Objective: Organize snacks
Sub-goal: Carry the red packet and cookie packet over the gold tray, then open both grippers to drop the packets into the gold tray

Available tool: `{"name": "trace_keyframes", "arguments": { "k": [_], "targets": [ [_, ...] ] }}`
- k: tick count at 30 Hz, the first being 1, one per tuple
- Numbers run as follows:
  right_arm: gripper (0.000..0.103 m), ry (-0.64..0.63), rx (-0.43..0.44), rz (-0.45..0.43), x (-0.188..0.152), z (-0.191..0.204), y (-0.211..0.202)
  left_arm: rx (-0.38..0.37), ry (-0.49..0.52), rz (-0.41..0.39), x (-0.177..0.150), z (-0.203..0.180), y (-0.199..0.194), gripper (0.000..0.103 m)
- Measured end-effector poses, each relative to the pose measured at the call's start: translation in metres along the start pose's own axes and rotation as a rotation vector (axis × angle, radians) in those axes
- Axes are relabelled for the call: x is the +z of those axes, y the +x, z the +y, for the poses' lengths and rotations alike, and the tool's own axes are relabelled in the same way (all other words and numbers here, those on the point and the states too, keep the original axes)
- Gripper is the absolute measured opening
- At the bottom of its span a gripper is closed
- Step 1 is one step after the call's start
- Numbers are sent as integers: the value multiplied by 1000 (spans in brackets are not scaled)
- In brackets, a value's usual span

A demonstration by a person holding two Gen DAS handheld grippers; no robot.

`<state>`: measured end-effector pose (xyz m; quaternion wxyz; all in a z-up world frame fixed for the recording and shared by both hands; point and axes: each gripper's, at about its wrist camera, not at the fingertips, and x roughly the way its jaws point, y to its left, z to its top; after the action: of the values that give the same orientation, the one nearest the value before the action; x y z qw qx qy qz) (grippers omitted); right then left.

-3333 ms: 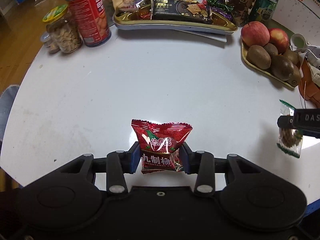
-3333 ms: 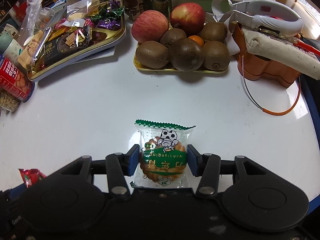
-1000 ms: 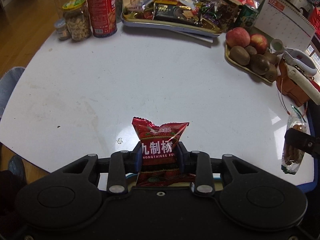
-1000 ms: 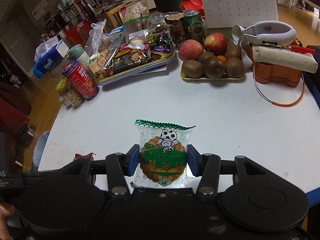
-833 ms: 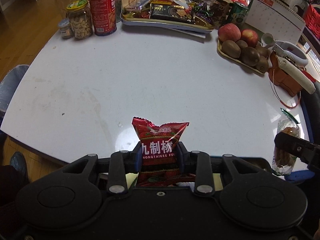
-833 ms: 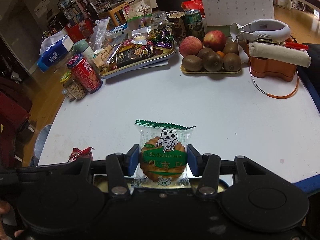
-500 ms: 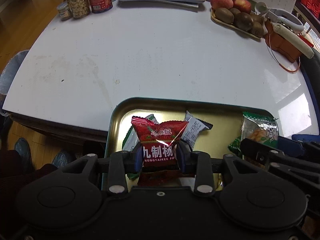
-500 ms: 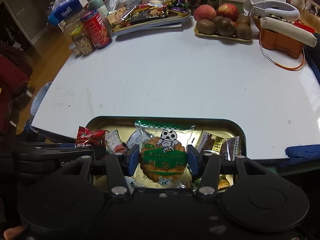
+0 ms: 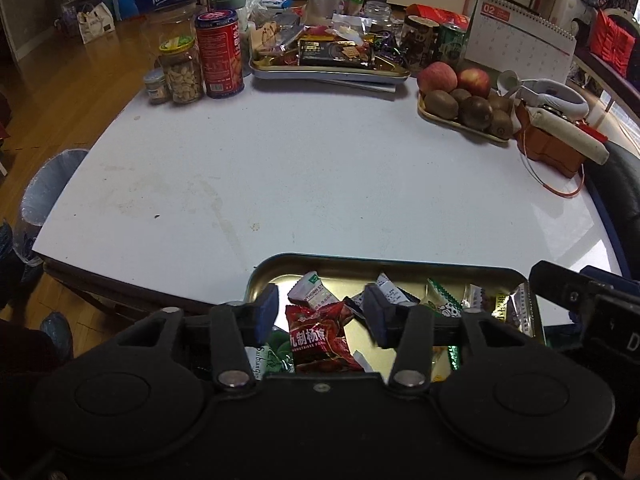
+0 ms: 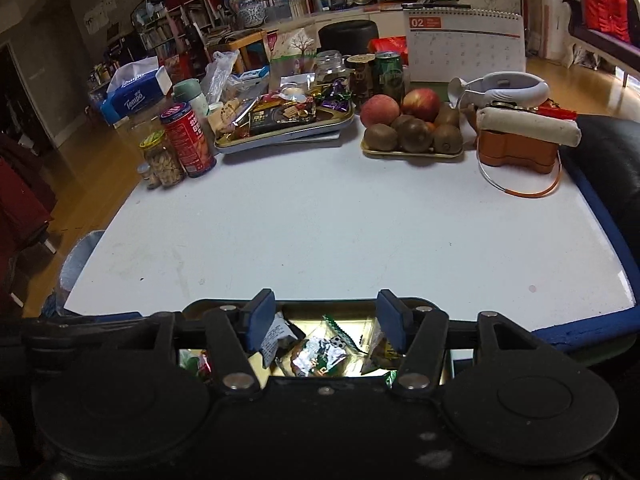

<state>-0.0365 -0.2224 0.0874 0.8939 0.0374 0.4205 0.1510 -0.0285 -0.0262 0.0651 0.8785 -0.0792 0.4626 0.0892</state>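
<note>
My left hand-held gripper (image 9: 322, 312): jaws opening, the red snack packet (image 9: 320, 342) lying free below them in the gold tray (image 9: 360, 266) at the desk's (image 9: 320, 176) near edge. My right hand-held gripper (image 10: 324, 316): jaws opening, the green-and-clear cookie packet (image 10: 320, 354) lying loose in that tray among other wrapped snacks.

I am working in a lived-in home, at a white dining table (image 10: 340, 224) in what looks like a living room. Wooden plank flooring (image 9: 60, 92) runs around it. At the far edge stand a glass jar of nuts (image 9: 181, 74), a red cylindrical tin (image 9: 219, 55), a gold tray of apples and kiwis (image 10: 412, 130), a blue tissue box (image 10: 132, 98) and a white desk calendar (image 10: 466, 46). Behind, I see crowded bookshelves (image 10: 168, 32) and a blue-and-white porcelain vase (image 10: 250, 12).
</note>
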Motion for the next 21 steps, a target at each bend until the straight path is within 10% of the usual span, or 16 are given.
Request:
{"name": "trace_keyframes", "arguments": {
  "k": [3, 21],
  "targets": [
    [46, -111, -79, 99, -12, 8, 18, 39, 6, 95, -5, -4, 16, 51],
    [51, -47, -131, 169, -47, 9, 29, 12, 9, 86, -25, -4, 15, 53]
  ]
}}
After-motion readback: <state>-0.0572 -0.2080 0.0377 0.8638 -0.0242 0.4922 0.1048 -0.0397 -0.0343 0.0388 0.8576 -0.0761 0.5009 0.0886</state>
